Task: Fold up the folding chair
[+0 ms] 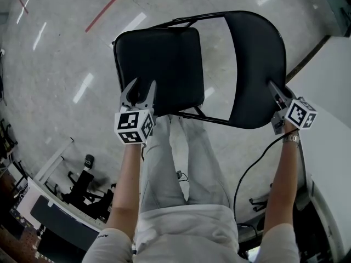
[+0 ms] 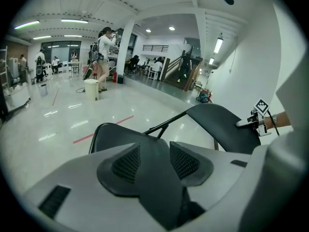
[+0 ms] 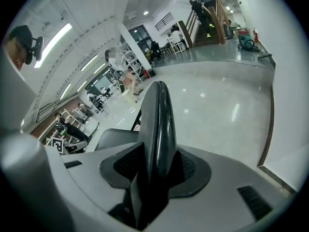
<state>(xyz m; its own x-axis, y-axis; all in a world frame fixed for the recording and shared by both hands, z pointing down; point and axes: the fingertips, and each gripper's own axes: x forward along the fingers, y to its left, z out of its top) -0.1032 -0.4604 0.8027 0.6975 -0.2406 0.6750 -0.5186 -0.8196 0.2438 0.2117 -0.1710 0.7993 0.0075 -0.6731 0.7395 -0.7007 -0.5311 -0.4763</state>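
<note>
1. The folding chair (image 1: pixel 219 64) stands unfolded on the pale glossy floor (image 1: pixel 49 75), at 12 o'clock from the person's legs (image 1: pixel 159 169) in the head view.
2. Its black seat (image 1: pixel 159 64) lies roughly flat at 11 o'clock of that view. The black backrest (image 1: pixel 258 64) curves at 1 o'clock, and thin black frame tubes (image 1: pixel 189 19) join the two across the gap.
3. The left gripper (image 1: pixel 142 86) sits at the seat's 6 o'clock edge, near its 7 o'clock corner, and points toward 12 o'clock.
4. In the left gripper view the seat's edge runs in between the two pads (image 2: pixel 128 163). The jaws stand apart and both meshed pad faces show bare, so the left fingers are open and not clamped on the seat.
5. The right gripper (image 1: pixel 272 87) is at the backrest's 4 o'clock edge and points toward 11 o'clock.
6. In the right gripper view the backrest shows edge-on, rising toward 12 o'clock from between the jaws. The pads close against it from both sides, so the right fingers grip the backrest.
7. In the left gripper view the right gripper shows at 3 o'clock, touching the backrest's far edge.
8. A red line (image 1: pixel 109 5) crosses the floor at 11 o'clock of the head view, well apart from the chair. A dark cable (image 1: pixel 251 169) trails at 5 o'clock, beside the right forearm.
</note>
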